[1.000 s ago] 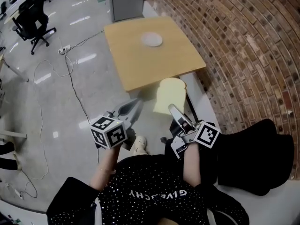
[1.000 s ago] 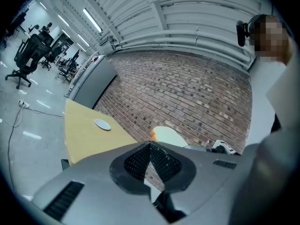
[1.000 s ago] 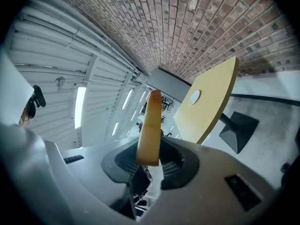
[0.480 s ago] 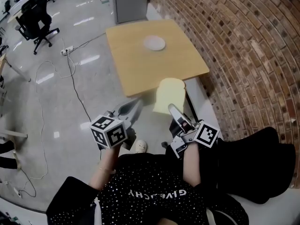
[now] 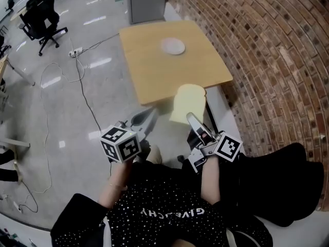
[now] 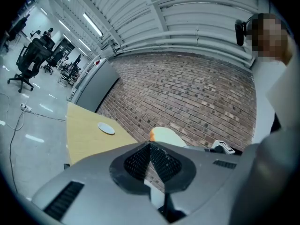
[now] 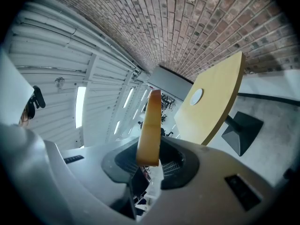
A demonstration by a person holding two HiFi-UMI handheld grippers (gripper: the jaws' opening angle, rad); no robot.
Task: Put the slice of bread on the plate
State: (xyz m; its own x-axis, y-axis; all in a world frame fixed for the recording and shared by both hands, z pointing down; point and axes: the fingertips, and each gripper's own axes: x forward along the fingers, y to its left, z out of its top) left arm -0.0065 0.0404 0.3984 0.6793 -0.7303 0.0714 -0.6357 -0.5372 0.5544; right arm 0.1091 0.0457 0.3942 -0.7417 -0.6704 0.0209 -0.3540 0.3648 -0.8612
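We see a square wooden counter (image 5: 169, 73) standing on a glossy grey floor (image 5: 56, 117), beside a red brick wall (image 5: 277, 45). Past its far edge stands a tall grey cabinet (image 5: 146, 1). At the upper left, black office chairs (image 5: 43, 14) sit well apart from the counter. A white power strip (image 5: 75, 51) lies on the floor, with thin cables (image 5: 86, 96) trailing across it. A black padded seat (image 5: 280, 184) fills the lower right. In the right gripper view we make out the counter's dark pedestal foot (image 7: 241, 130)
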